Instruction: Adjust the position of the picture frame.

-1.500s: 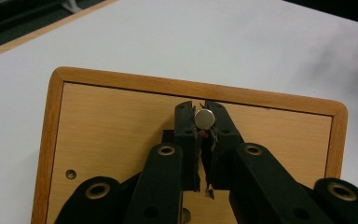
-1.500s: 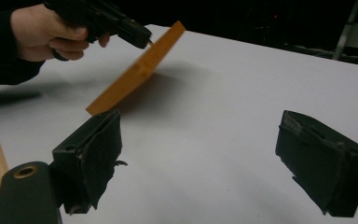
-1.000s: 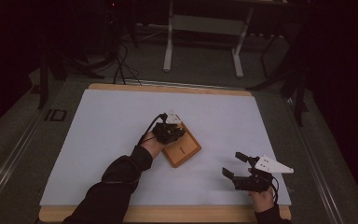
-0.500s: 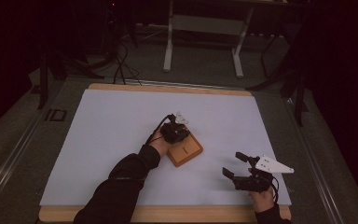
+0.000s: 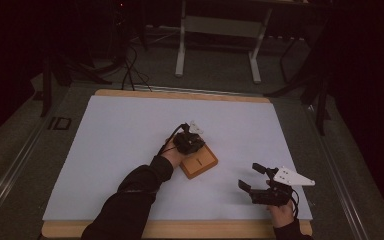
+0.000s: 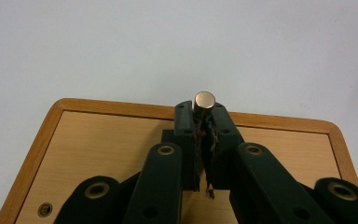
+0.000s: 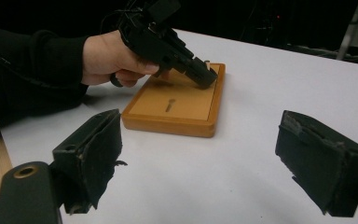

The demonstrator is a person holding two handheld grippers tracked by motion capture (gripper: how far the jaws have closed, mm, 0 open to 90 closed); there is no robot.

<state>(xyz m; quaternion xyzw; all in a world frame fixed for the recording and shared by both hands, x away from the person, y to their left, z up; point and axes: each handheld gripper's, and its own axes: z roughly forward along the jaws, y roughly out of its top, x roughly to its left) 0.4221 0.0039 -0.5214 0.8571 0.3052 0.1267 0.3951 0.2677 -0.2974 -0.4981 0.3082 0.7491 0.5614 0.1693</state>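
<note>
no legible text, labels or numbers

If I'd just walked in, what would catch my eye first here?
Probably the wooden block, warm orange against the white table near its middle. The left gripper hangs over its far edge, jaws shut on a small metal pin. Toward the table's near right corner, the right gripper waits with jaws wide open.
</note>
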